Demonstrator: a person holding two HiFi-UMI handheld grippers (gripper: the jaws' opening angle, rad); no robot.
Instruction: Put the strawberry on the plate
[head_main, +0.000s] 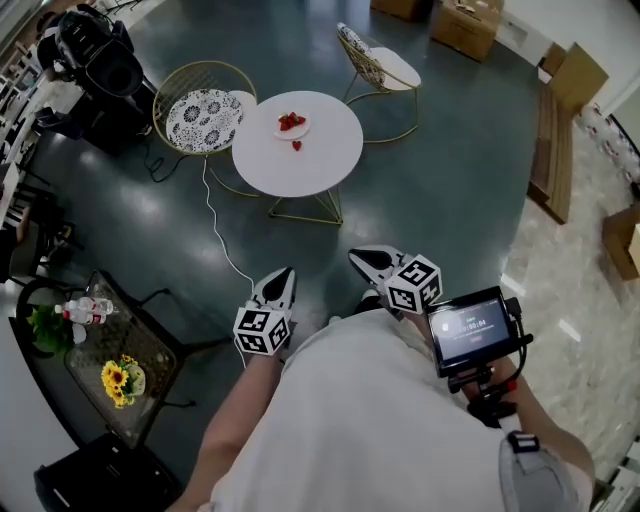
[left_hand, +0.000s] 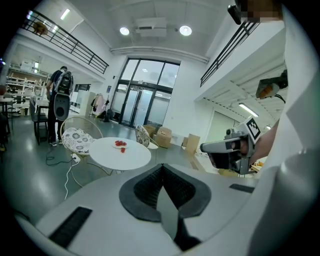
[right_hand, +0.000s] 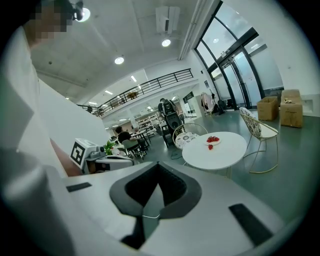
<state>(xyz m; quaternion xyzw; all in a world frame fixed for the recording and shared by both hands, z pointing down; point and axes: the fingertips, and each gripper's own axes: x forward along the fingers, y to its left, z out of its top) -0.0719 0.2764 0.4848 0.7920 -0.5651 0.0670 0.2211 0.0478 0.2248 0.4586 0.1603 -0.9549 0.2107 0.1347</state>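
1. The left tool (head_main: 284, 273) and right tool (head_main: 356, 256) are closed and empty, lower centre.
2. A strawberry (head_main: 296, 146) lies on the round white bench (head_main: 320, 165), just beside the plate (head_main: 282, 130), upper centre.

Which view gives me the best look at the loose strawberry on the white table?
The head view: looking down, it shows the loose strawberry lying apart from the plate on the white table. Both gripper views show it only as a tiny red speck beside the plate.

Dark glossy floor (head_main: 450, 195), round white table (head_main: 322, 165)
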